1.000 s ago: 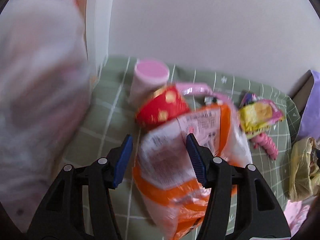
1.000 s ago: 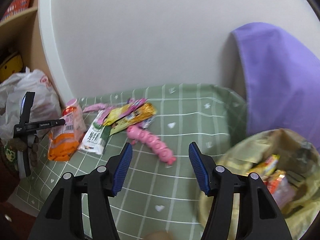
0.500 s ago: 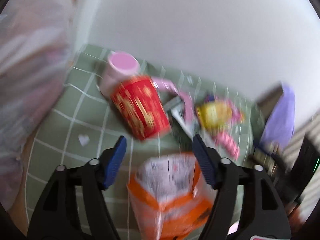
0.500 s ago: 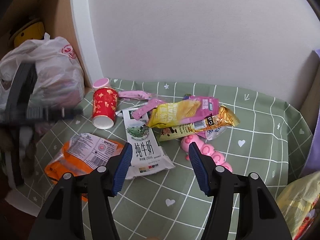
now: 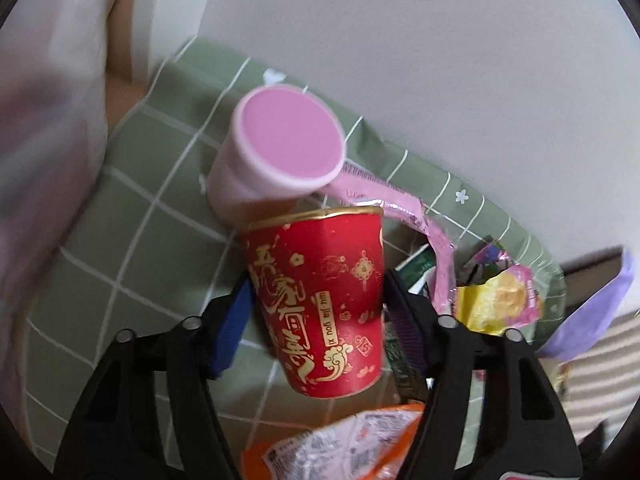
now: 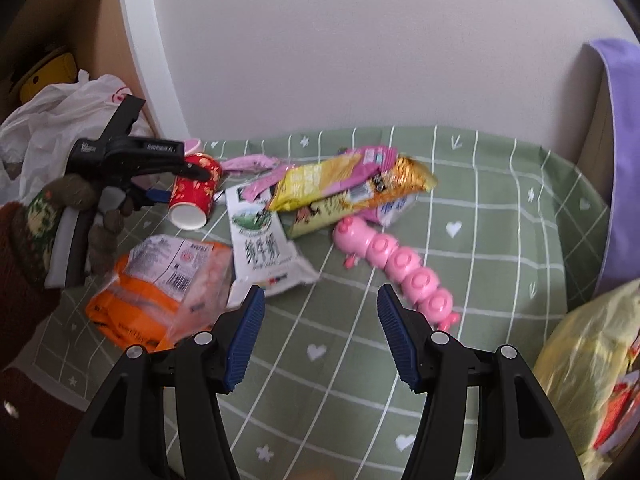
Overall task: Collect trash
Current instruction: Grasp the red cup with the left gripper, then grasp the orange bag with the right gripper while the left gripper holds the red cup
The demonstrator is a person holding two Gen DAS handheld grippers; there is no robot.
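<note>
most of the litter is not yet gathered. nearest us, our right gripper (image 6: 318, 334) hangs wide open and empty over the green cloth (image 6: 500, 216), with the orange packet (image 6: 160, 280) and milk carton (image 6: 260, 248) just beyond. our left gripper (image 5: 316, 312) has just been closing, the red paper cup (image 5: 320, 300) lying between its jaws (whether the pads press it we cannot tell). farther off, wrappers (image 6: 344, 184) lie piled. the yellow bag (image 6: 592, 364) at right already holds some packets.
</note>
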